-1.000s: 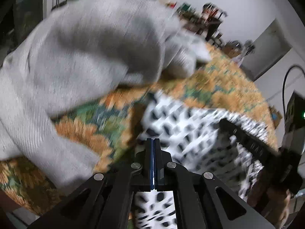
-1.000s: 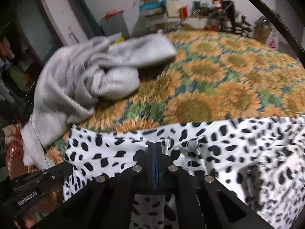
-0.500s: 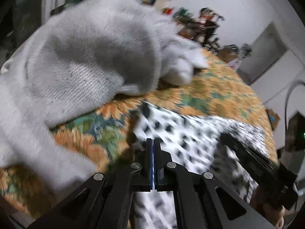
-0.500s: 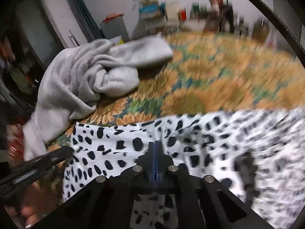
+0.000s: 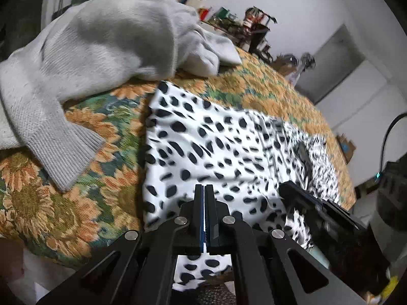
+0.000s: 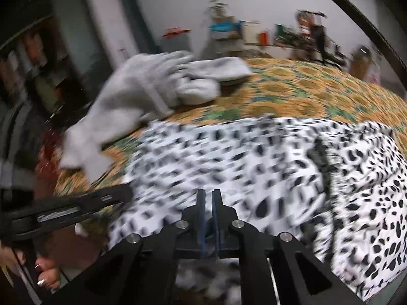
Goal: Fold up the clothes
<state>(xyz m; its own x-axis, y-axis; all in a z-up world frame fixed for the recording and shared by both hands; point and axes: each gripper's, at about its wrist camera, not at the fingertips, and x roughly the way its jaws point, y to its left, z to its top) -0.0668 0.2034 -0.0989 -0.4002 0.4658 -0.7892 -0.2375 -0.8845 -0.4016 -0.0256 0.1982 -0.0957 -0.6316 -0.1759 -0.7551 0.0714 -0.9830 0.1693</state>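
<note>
A white garment with black spots (image 5: 216, 132) lies stretched over the sunflower tablecloth (image 5: 76, 203), its near edge drawn up to both grippers. My left gripper (image 5: 204, 186) is shut at that near edge, with spotted cloth running under its fingers. The right gripper (image 5: 287, 188) shows blurred to its right, over the same edge. In the right wrist view my right gripper (image 6: 208, 192) is nearly shut on the spotted garment (image 6: 254, 152), a thin gap between its fingers. The left gripper (image 6: 124, 193) reaches in from the left there.
A crumpled grey knit sweater (image 5: 101, 38) lies on the far left of the table, one cuffed sleeve trailing toward the near edge; it also shows as the sweater (image 6: 142, 84). Bare tablecloth (image 6: 292, 91) lies beyond the garment. A hand (image 6: 45, 277) holds the left gripper's handle. Cluttered shelves stand behind.
Both grippers have moved across the table edge with the spotted garment. The cloth now lies flatter and wider, its far corner close to the grey sweater.
</note>
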